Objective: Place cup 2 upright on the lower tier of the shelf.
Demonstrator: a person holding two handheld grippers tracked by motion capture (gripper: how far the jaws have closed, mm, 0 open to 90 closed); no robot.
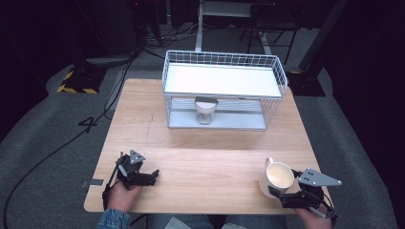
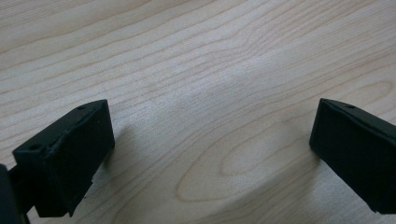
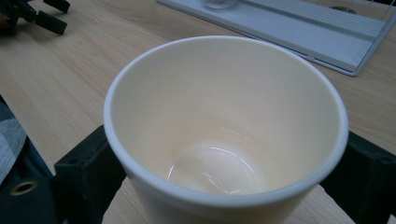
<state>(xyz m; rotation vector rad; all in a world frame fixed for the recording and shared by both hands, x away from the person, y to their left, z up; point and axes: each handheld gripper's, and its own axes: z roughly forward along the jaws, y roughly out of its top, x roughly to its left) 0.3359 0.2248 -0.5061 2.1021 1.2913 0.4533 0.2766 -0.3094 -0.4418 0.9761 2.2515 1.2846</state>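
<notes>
My right gripper [image 1: 276,191] clasps the cream ceramic mug [image 1: 278,177], well in front of the white wire rack [image 1: 224,90]; my left gripper [image 1: 154,175] rests spread, empty. The smooth wall could slip between the pads.

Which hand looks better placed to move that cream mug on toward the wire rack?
Right, most likely: the right tool already has the cream mug between its jaws. The left tool rests open on the table, far from it.
</notes>
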